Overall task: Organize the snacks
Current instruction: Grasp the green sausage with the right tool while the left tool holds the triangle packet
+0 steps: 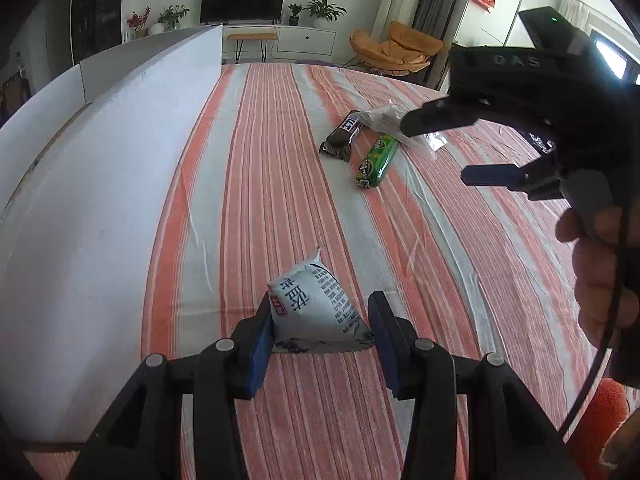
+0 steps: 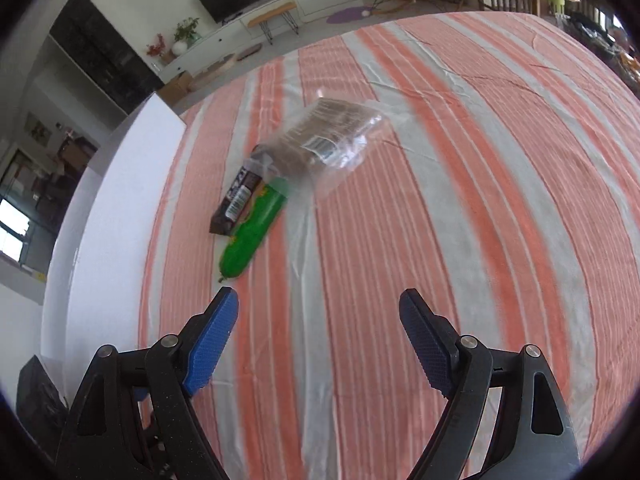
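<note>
Striped orange-and-grey cloth (image 1: 280, 160) covers the whole table, with a living room behind it. On that cloth sits a small white snack packet (image 1: 316, 308) with black print, standing puffed up right between the fingers of the left gripper (image 1: 320, 340). The left pad is touching the packet's side, the right one sits just beside its lower corner, so the fingers are part-way apart around it; hard to say if they're truly squeezing it yet.

Farther along the cloth from the packet there's a little cluster: a brown chocolate bar (image 1: 342, 136), a green tube-shaped snack (image 1: 376, 162) lying right against it, and a clear plastic bag (image 2: 332, 140) of brownish biscuits resting over their far ends. The right wrist view is blurry, so labels can't be read.

The right gripper (image 2: 316, 308) hangs above the cloth with its fingers spread wide and nothing between them, near the green snack's closer end. A hand (image 1: 596, 264) grips its handle.

Left of the packet, a white board (image 1: 100, 200) stands along the cloth's edge.
</note>
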A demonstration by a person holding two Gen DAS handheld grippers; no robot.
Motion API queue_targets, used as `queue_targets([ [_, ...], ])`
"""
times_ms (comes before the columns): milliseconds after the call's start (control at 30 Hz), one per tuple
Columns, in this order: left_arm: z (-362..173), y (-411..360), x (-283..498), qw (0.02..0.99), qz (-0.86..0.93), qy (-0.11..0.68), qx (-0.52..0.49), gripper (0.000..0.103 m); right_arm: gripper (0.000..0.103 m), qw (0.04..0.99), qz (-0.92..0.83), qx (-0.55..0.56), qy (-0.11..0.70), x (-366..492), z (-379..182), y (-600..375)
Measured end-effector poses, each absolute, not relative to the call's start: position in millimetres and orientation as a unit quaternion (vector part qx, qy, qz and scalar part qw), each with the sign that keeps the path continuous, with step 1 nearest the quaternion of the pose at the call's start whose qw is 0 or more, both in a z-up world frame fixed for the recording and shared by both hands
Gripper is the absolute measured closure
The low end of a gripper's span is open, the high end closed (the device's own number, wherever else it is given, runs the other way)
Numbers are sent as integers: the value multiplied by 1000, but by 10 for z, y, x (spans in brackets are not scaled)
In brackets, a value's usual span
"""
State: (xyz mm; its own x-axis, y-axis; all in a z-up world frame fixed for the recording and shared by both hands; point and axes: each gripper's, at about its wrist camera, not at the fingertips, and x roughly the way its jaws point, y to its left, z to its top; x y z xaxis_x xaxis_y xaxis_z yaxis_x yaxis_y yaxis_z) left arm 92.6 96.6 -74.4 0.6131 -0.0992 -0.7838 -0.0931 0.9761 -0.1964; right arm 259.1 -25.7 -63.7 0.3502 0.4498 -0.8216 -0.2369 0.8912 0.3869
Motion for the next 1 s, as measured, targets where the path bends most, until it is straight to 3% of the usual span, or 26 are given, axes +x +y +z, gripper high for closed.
queue_targets([
  [67, -709, 966, 841, 889, -7, 443, -113, 58, 25, 799, 212, 84, 557, 2842, -728, 103],
  [100, -684, 974, 800, 890, -8, 443, -113, 58, 41, 795, 199, 74, 568, 2937, -799, 219],
  [133, -658, 980, 766, 890, -9, 442, -113, 58, 65, 790, 185, 70, 580, 3016, -885, 300],
  [267, -623, 1006, 665, 892, -14, 437, -119, 58, 62, 790, 171, 74, 585, 3052, -1015, 341],
  [333, -636, 1004, 661, 891, -18, 435, -125, 58, 77, 787, 192, 66, 583, 2966, -1011, 277],
  [533, -594, 966, 635, 890, -50, 430, -144, 59, 79, 770, 216, 34, 600, 2534, -883, -260],
  [667, -594, 935, 639, 887, -62, 432, -149, 59, 79, 759, 214, -45, 613, 2269, -897, -362],
  [767, -559, 944, 613, 887, -65, 430, -153, 59, 72, 765, 203, -91, 605, 2187, -1001, -264],
  [833, -501, 937, 562, 891, -63, 425, -148, 59, 57, 776, 203, -100, 589, 2164, -995, -183],
  [900, -443, 953, 537, 895, -57, 421, -138, 59, 52, 782, 200, -107, 580, 2171, -1027, -80],
  [967, -387, 952, 520, 898, -48, 419, -127, 59, 58, 790, 195, -117, 569, 2147, -1025, -51],
  [1000, -363, 942, 514, 899, -45, 418, -121, 59, 79, 793, 194, -112, 567, 2135, -1020, -74],
])
